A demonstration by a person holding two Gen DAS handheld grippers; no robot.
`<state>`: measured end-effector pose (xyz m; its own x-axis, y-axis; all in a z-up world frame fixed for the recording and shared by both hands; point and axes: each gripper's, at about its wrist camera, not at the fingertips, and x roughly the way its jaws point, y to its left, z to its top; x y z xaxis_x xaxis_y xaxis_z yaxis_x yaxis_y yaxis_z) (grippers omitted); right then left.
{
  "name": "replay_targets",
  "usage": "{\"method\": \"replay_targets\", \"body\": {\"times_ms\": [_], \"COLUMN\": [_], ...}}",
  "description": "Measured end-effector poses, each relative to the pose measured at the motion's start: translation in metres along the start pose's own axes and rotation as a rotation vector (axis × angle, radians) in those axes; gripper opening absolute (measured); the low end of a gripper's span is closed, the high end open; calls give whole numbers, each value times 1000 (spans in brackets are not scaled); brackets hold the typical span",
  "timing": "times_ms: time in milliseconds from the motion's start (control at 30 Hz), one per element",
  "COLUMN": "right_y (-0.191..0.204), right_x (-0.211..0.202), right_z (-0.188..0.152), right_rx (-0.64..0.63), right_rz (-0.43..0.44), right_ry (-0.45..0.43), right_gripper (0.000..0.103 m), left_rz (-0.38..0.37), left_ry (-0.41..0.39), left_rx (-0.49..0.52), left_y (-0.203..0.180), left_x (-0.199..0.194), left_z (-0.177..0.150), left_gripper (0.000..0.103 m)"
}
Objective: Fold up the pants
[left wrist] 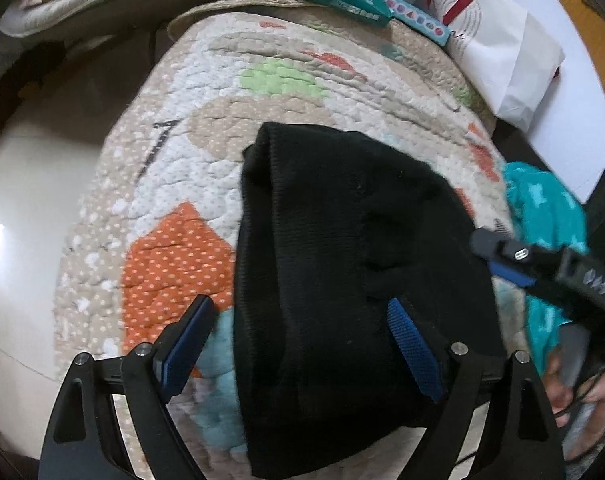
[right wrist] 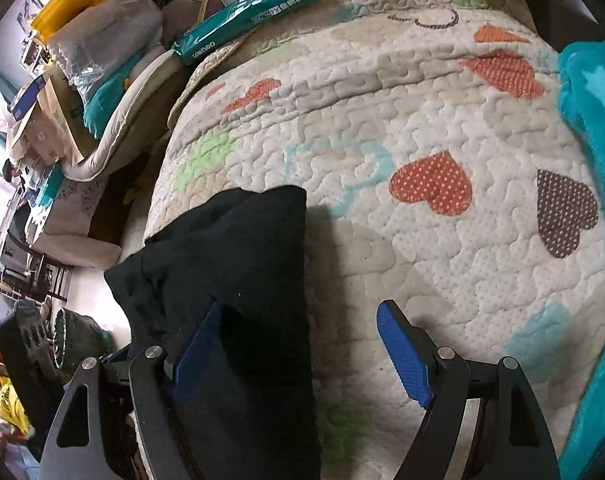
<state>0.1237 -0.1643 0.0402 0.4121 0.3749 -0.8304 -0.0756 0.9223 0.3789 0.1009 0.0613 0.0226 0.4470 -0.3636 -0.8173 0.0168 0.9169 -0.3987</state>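
Observation:
Black pants [left wrist: 342,260] lie folded into a thick bundle on a quilted cover with heart patterns [left wrist: 206,160], near the cover's front edge. My left gripper [left wrist: 302,340] hovers open over the bundle's near part; its left finger is above the quilt and its right finger above the black cloth. In the right wrist view the pants [right wrist: 230,272] fill the lower left. My right gripper [right wrist: 300,354] is open, its left finger over the cloth and its right finger over bare quilt [right wrist: 422,240]. The right gripper [left wrist: 498,256] also shows at the pants' right edge in the left wrist view.
A teal blanket [right wrist: 590,128] lies along the quilt's right side. A green box [right wrist: 246,12] and a white paper bag [left wrist: 502,48] sit at the far end. Pale floor [left wrist: 34,200] and a cushion [right wrist: 114,120] with clutter lie to the left. A hand [left wrist: 582,388] shows at lower right.

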Motion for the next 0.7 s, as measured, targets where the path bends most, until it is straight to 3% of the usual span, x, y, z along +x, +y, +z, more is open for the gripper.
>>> {"method": "replay_targets", "body": {"times_ms": [67,200,367,533,567,600,700], "right_y": [-1,-4,-9,-11,-10,-9,2], "right_x": [5,11,23,52,55,56,53], "right_z": [-2,-1,6,13,13,14,12], "right_rx": [15,43,88,139,145,145,115], "right_rz": [20,58,138,300,326,334,321], "right_ry": [7,7,16,88,86,78,85], "right_gripper": [84,84,84,85,86,84,65], "left_rz": [-31,-51,-158,-250,-248,-240,-230], "left_ry": [7,0,7,9,10,12,17], "left_rx": [12,8,-92,-161,-154,-139,-112], "left_y": [-3,-3,10,20,18,16,11], "left_x": [1,2,13,21,20,19,16], "left_z": [0,1,19,27,26,26,24], "left_gripper": [78,78,79,81,77,63,43]}}
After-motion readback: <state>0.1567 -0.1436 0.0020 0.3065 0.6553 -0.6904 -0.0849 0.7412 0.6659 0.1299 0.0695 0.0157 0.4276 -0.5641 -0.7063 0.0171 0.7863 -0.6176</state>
